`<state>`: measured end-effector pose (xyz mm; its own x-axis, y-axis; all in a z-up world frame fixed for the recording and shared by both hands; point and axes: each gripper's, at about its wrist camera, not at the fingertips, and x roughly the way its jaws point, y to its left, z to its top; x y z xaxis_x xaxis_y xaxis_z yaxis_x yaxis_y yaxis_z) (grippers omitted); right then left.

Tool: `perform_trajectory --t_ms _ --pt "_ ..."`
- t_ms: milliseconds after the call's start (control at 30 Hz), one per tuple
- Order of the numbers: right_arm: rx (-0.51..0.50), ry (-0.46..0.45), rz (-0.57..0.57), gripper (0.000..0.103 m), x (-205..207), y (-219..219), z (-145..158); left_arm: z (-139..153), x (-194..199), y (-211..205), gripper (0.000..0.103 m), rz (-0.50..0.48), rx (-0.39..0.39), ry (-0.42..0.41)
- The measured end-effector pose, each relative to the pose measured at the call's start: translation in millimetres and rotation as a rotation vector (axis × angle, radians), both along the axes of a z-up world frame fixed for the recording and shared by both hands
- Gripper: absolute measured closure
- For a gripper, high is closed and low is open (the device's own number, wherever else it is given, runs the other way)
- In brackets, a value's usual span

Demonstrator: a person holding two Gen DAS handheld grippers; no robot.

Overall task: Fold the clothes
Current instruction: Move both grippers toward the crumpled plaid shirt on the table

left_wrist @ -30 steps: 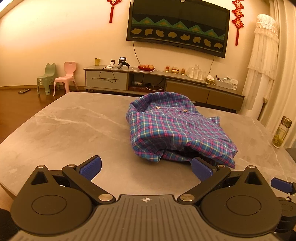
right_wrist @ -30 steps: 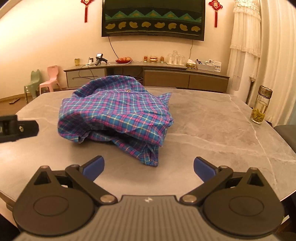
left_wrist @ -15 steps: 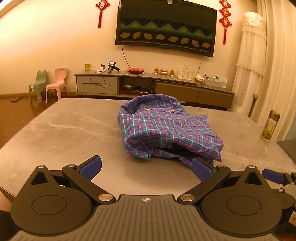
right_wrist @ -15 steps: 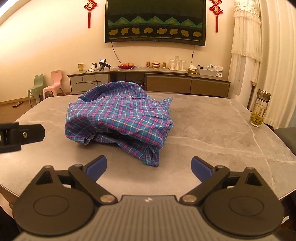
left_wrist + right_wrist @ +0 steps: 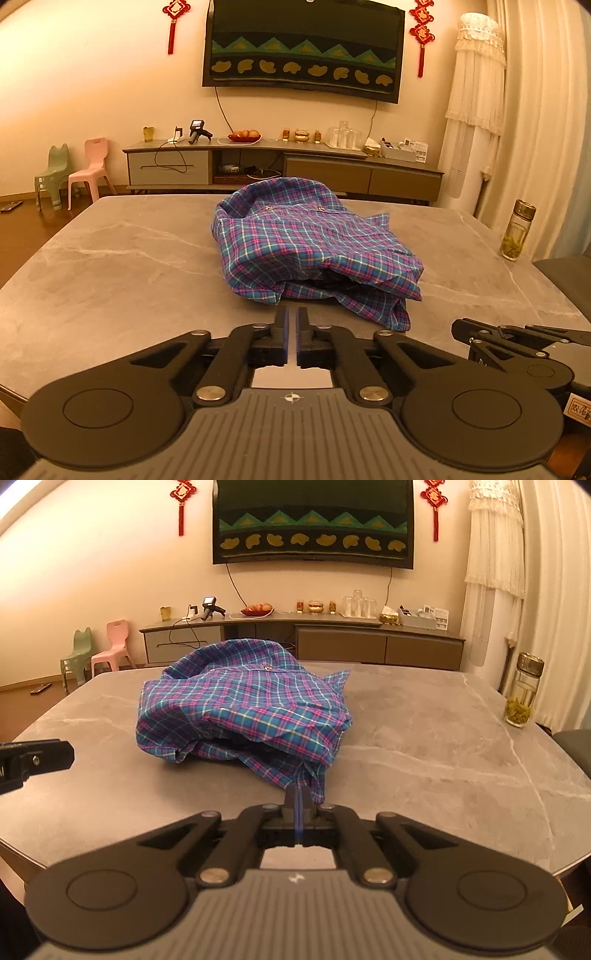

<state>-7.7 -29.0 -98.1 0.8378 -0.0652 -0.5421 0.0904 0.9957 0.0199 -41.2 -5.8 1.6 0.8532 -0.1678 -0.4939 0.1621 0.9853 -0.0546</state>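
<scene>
Left gripper (image 5: 291,325) drawn nearly together, a thin slit between the blue pads, empty, just short of the near hem of the plaid shirt (image 5: 314,243). Right gripper (image 5: 299,801) pressed fully together, tips at the shirt's drooping near corner; whether any cloth is pinched cannot be told. Shirt bundled loosely mid-way across the grey marble-look table (image 5: 122,258), collar at the far side, layers gaping at the front.

Likely trouble: thin woven cotton, limp and slippery on polished stone, so dragging instead of lifting, or catching only one layer, and the loose fold spilling open. Glass tea bottle (image 5: 522,694) near the right edge, well apart from the shirt, yet within reach of a wide swing.
</scene>
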Motion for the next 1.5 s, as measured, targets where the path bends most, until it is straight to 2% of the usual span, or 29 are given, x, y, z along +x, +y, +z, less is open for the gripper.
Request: perform_trajectory --t_ms 233,267,333,400,433,467,533,767,1000,1033,1100,1133,1167,1267,1300,1500 --pt "-0.005 0.0 -0.003 0.102 1 3 2 -3 3 2 0.103 0.009 -0.007 0.017" --pt "-0.003 0.003 -0.003 0.098 2 2 2 -4 4 3 0.103 0.004 -0.009 0.024" --pt "-0.001 -0.001 -0.012 0.081 3 2 1 -6 7 4 0.101 0.003 -0.021 0.036" --pt "0.002 -0.005 -0.017 0.043 6 1 0 -7 11 5 0.074 -0.003 -0.029 0.051" --pt "0.003 -0.005 -0.02 0.036 8 0 -2 -7 12 6 0.028 0.004 -0.035 0.047" --pt "0.005 -0.005 -0.022 0.03 11 -1 -3 -7 13 7 0.002 0.017 -0.043 0.036" --pt "0.007 -0.005 -0.027 0.028 16 -2 -5 -8 15 9 0.0 0.044 -0.057 0.005" --pt "0.03 0.033 -0.039 0.024 44 -10 -17 -15 50 4 0.0 0.065 -0.047 0.042" --pt "0.058 0.07 -0.044 0.021 85 -24 -25 -29 105 -3 0.0 0.078 -0.012 0.07" --pt "0.064 0.058 -0.059 0.019 95 -29 -22 -32 116 -2 0.0 0.086 -0.013 0.073" --pt "0.08 0.039 -0.093 0.001 123 -38 -24 -41 141 1 0.0 0.102 -0.023 0.093" --pt "0.088 0.03 -0.109 0.0 137 -43 -25 -46 154 1 0.0 0.114 -0.025 0.109" --pt "0.096 0.062 -0.108 0.002 153 -45 -33 -52 166 1 0.0 0.118 -0.03 0.124" --pt "0.106 0.155 -0.1 0.022 196 -51 -55 -66 196 -2 0.0 0.124 -0.025 0.168" --pt "0.099 0.185 -0.095 0.023 206 -51 -60 -69 202 -3 0.0 0.129 -0.016 0.175" --pt "0.12 0.154 -0.078 0.022 199 -53 -58 -67 204 -8 0.001 0.114 -0.008 0.154"
